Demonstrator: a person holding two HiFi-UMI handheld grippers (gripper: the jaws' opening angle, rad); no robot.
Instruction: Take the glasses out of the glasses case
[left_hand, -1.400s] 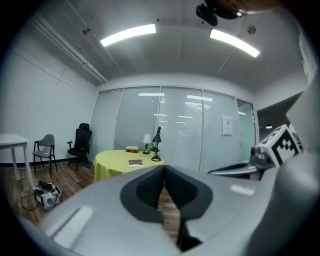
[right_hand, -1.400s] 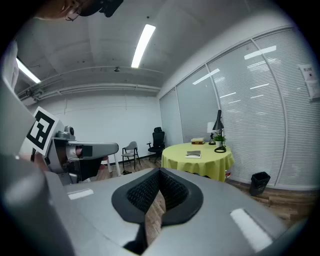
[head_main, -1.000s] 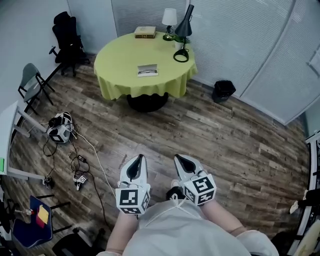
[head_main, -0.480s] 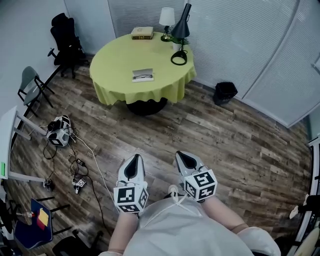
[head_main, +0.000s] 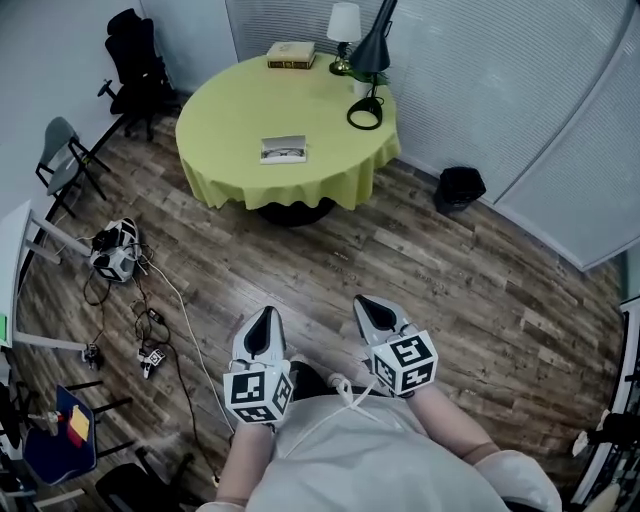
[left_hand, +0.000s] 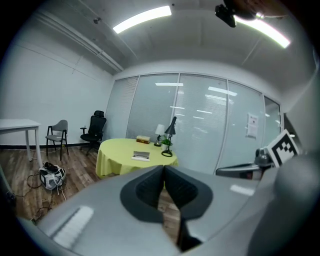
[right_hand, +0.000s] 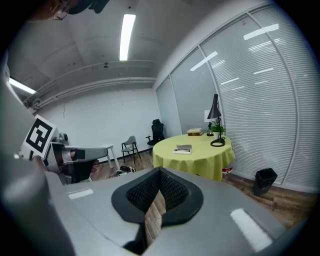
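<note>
Grippers: two. The left gripper (head_main: 265, 313) and the right gripper (head_main: 363, 301) are held low in front of the person, side by side with a gap between them.
Left gripper state: jaws pressed together at the tips, nothing between them (left_hand: 164, 170).
Right gripper state: jaws likewise closed on nothing (right_hand: 160, 171).
Glasses case: one (head_main: 283, 149), lying flat on the round yellow surface (head_main: 230, 120), toward its near edge and well apart from both grippers. Too small to tell what lies in it.
Other things on the surface: one white lamp (head_main: 344, 24), one dark desk lamp (head_main: 372, 55) and one flat box (head_main: 291, 54), all at the far edge.
Around the room: two chairs, a black office chair (head_main: 135, 60) and a grey folding chair (head_main: 63, 150); one black bin (head_main: 459, 187); one tangle of cables (head_main: 140, 310) on the wood floor.
Change since half a second ago: very little. The grippers remain closed and low, and the case has not moved.
Writing: a sheet on the glass wall (left_hand: 251, 125), its print too small to read.
</note>
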